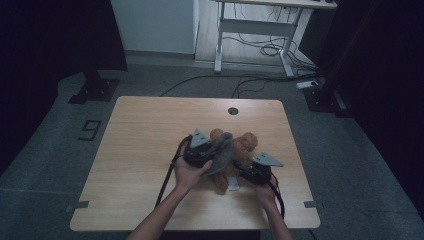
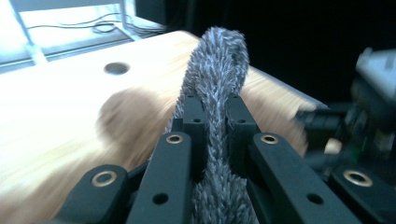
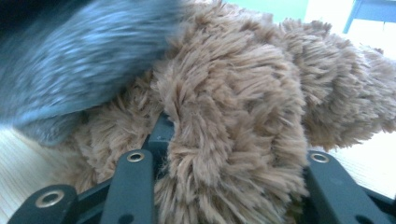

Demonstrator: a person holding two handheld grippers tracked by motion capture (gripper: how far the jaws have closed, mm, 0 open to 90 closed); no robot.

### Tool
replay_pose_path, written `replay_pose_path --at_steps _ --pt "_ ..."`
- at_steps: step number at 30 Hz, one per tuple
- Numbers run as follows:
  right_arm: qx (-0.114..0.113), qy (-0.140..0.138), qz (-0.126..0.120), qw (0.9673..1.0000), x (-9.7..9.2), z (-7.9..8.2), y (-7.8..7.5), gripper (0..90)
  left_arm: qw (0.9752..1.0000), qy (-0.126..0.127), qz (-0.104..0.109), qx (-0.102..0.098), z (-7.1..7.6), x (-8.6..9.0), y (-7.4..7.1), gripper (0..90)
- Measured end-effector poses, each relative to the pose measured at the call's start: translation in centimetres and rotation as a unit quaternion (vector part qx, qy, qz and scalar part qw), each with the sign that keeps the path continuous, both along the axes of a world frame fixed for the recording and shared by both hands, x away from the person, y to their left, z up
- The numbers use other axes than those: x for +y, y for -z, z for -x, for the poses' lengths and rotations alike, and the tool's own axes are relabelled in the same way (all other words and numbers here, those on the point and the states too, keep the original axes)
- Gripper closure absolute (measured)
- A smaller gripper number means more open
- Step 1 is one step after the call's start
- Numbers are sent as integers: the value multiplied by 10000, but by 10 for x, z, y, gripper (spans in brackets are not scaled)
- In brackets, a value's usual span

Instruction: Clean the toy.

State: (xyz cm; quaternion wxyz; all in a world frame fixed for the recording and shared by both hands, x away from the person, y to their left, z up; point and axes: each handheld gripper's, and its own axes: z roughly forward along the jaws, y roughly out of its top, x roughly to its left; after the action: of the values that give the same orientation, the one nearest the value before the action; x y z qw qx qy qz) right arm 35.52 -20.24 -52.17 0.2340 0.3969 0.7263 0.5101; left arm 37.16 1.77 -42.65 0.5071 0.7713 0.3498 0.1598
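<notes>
A brown plush bear [image 1: 239,150] is lying near the middle of the wooden tabletop [image 1: 145,150], on the person's side of the round cable hole [image 1: 233,111] in its far edge. A grey furry cloth [image 1: 222,152] is draping across the bear's left side. The left claw [image 1: 212,150] is sitting just left of the bear and is clamping that grey cloth: in the left gripper view the cloth [image 2: 215,98] is passing pinched between the two black pads and rising above them. The right claw [image 1: 246,169] is resting against the bear's near right side, and in the right gripper view a thick tuft of the bear's brown fur [image 3: 233,140] is bulging between its pads, which are pressing into it from both sides.
</notes>
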Motion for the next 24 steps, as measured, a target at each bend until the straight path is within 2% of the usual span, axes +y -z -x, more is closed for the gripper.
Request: replay_pose_path --at_steps 1,2,3,4,5,6,8,10,12,14,16,17,19,21,24 --pt "-71 -13 73 9999 2 3 1 561 10000 0 0 0 0 0 0 815" --pt "-162 -30 136 9998 4 6 1 561 9999 98 -86 56 -6 -23 -1 814" --pt "-217 -61 193 9996 5 10 2 561 9999 98 -86 56 -6 -23 -1 813" --pt "-268 -96 266 9992 7 14 2 560 9989 93 -415 178 -12 -44 7 810" --pt "-311 -115 344 9989 8 17 2 560 9981 57 -566 231 -15 -51 15 808" --pt "-305 -116 400 9987 9 19 3 559 9978 23 -622 241 -16 -54 21 808" --pt "-223 -135 440 9987 7 20 6 559 9983 0 -519 282 -16 -49 28 811" --pt "-218 -165 360 9990 5 20 9 559 9983 -84 -513 260 -14 -37 28 812" --pt "-248 -159 395 9988 7 22 9 560 9967 -311 -725 209 -13 -20 27 812" --pt "-251 -147 363 9989 7 23 10 560 9951 -492 -786 353 -16 1 29 811" --pt "-243 -179 333 9990 6 24 10 560 9941 -506 -814 509 -17 22 31 810" --pt "-248 -191 349 9989 6 24 10 560 9936 -554 -853 490 -15 31 29 808" --pt "-250 -163 366 9989 8 25 10 560 9907 -753 -1075 351 -11 48 25 809" --pt "-197 -162 282 9993 6 25 11 560 9899 -919 -982 441 -11 70 25 810" --pt "-131 -207 165 9996 4 25 12 560 9886 -1134 -799 590 -12 100 31 810"
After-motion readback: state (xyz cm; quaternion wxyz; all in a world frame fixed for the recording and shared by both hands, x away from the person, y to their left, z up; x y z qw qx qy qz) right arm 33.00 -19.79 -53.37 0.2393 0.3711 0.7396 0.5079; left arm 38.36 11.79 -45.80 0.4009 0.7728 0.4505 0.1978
